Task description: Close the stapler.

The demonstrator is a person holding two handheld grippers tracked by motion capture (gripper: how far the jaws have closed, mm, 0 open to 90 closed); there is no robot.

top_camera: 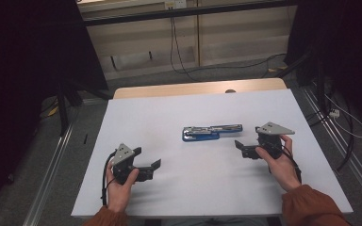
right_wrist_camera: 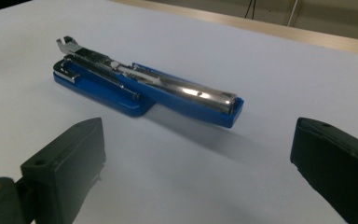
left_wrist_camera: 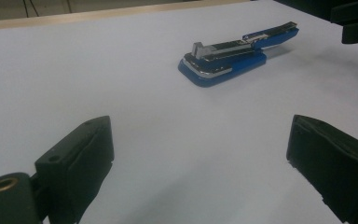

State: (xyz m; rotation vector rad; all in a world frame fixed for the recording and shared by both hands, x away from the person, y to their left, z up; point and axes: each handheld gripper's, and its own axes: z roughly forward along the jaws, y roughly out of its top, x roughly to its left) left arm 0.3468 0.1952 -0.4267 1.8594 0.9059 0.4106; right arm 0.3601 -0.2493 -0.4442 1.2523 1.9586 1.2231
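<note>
White table [top_camera: 169, 113] | blue stapler [top_camera: 211, 132], no readable lettering | left gripper [top_camera: 152, 165] jaws apart | right gripper [top_camera: 240, 145] jaws apart

The person's left hand [top_camera: 120, 182] enters from six o'clock and holds the left gripper [top_camera: 152, 164], which points toward three o'clock with its jaws spread wide apart. The right hand [top_camera: 279, 162] holds the right gripper [top_camera: 238, 144] at about four o'clock, aimed toward nine o'clock, jaws likewise parted. Orange sleeves cover both forearms.
</note>
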